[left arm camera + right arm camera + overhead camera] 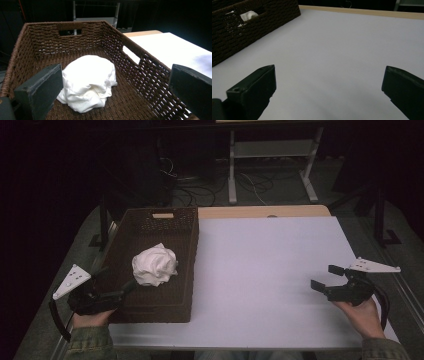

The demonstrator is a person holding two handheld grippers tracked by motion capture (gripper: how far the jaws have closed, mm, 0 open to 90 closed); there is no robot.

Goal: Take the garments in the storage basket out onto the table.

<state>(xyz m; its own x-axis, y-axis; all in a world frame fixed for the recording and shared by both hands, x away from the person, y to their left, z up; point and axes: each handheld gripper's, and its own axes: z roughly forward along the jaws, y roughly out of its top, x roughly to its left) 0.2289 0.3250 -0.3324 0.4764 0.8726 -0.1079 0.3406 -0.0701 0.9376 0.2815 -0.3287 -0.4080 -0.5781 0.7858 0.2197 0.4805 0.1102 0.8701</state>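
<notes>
- High view: the crumpled white cloth (154,264) lies inside the brown woven basket (185,270), toward its near half; the left gripper (116,282) sits at the basket's near left corner, jaws wide and empty.
- Left gripper view: one jaw is inside the basket beside the cloth, the other outside over its right wall (150,72), so closing might clamp the wall.
- A shallow pinch could lift only a fold and let the cloth slip.
- The right gripper (327,277) waits on the worktop (260,270), well right of the basket, jaws wide and empty.
</notes>
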